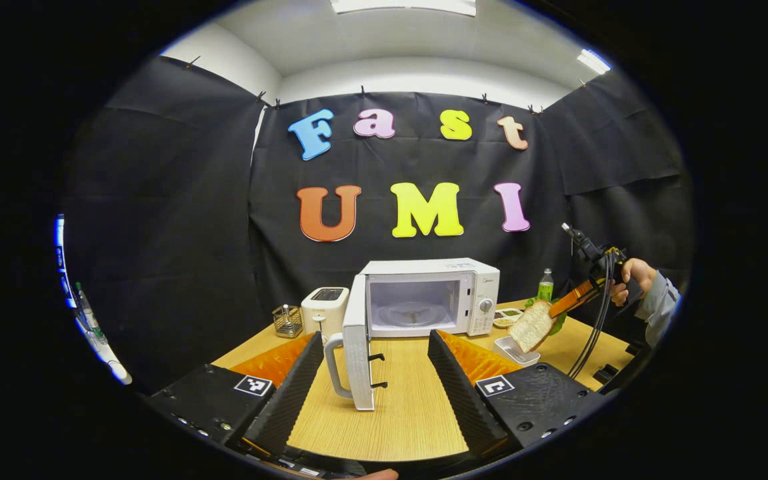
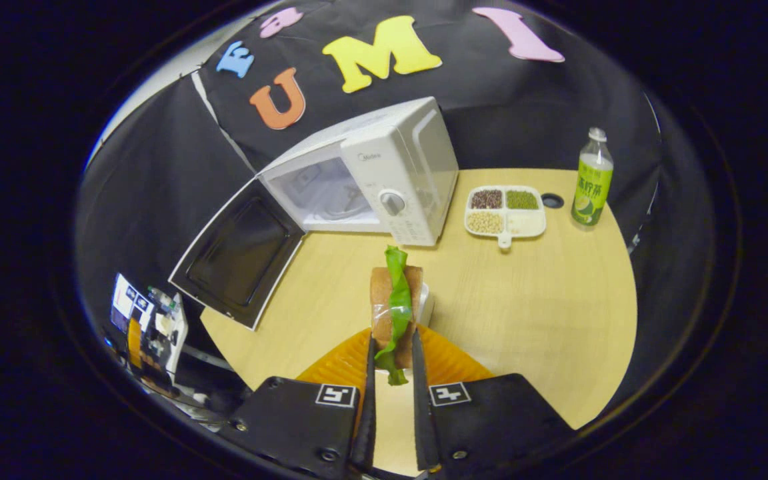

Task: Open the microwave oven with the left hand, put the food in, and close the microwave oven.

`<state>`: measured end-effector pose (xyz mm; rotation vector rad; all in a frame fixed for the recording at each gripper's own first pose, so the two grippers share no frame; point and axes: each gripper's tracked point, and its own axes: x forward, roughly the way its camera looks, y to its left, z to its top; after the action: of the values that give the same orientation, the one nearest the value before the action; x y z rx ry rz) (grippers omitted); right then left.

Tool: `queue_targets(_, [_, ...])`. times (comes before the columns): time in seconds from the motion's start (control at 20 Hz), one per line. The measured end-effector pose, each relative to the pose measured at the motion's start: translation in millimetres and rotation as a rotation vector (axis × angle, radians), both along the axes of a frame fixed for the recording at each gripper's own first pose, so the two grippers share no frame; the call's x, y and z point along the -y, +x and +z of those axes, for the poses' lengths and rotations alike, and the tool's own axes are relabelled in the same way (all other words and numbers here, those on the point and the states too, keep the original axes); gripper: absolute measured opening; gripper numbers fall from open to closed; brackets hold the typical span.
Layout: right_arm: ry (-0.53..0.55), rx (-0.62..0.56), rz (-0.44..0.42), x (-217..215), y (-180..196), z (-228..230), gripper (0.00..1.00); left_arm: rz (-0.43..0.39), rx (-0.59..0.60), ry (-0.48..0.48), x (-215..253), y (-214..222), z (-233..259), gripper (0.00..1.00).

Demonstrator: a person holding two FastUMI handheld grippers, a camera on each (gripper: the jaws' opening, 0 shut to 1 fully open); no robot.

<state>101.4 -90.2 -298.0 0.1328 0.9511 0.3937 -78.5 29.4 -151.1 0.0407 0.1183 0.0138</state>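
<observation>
From the left gripper view, the microwave oven (image 1: pixel 424 297) stands with its door (image 1: pixel 359 350) swung wide, the left gripper (image 1: pixel 374 393) hangs back with jaws spread and empty, and the right gripper (image 1: pixel 574 300) carries the sandwich (image 1: pixel 532 325) just above a small white dish (image 1: pixel 514 350). In the right gripper view, the right gripper (image 2: pixel 392 373) has its jaws pinching the sandwich (image 2: pixel 394 303) upright over the surface (image 2: pixel 524 300); I'd bring it level, swing left past the door (image 2: pixel 241 253) and slide it into the cavity without squeezing harder.

Ceiling panels (image 1: pixel 403 5) light the booth evenly from above, bright on the desk (image 1: pixel 397 400), faint shadows. Both views sharp at centre; strong fisheye bending and darkening toward the edges.
</observation>
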Motion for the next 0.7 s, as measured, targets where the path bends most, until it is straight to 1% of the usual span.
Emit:
queue_targets(0.05, [-0.032,0.037,0.013,-2,-1,7,0.18,-0.003,0.0,-0.003,0,-1,-1,0.95])
queue_targets(0.1, [-0.064,0.074,0.028,-5,-3,14,0.27,-0.008,0.001,-0.004,1,-3,-1,0.95])
queue_targets(0.15, [-0.099,0.107,0.045,-7,-6,21,0.27,-0.013,0.001,-0.003,2,-3,-1,0.84])
queue_targets(0.2, [-0.131,0.137,0.06,-10,-8,27,0.27,-0.018,-0.002,0.0,3,-4,-2,0.84])
queue_targets(0.25, [-0.158,0.16,0.073,-14,-11,32,0.27,-0.017,-0.004,0.003,2,-6,-2,0.95])
queue_targets(0.3, [-0.179,0.178,0.087,-21,-15,36,0.18,-0.015,-0.004,0.007,1,-6,-1,0.95])
queue_targets(0.35, [-0.195,0.195,0.103,-27,-18,40,0.27,-0.019,-0.004,0.011,3,-6,0,0.95])
queue_targets(0.45, [-0.225,0.228,0.136,-42,-24,46,0.27,-0.03,0.001,0.018,5,-8,0,0.95])
queue_targets(0.5, [-0.246,0.245,0.153,-49,-26,47,0.27,-0.033,0.0,0.022,5,-8,-1,0.84])
queue_targets(0.55, [-0.269,0.266,0.17,-57,-26,48,0.19,-0.031,0.0,0.029,4,-10,-1,0.84])
queue_targets(0.6, [-0.295,0.289,0.184,-64,-26,49,0.27,-0.022,-0.001,0.037,1,-11,-1,0.85])
queue_targets(0.65, [-0.322,0.31,0.195,-72,-26,50,0.27,-0.015,0.002,0.044,-2,-12,-1,0.87])
queue_targets(0.7, [-0.347,0.327,0.203,-79,-26,49,0.19,-0.012,0.008,0.05,-4,-13,1,0.89])
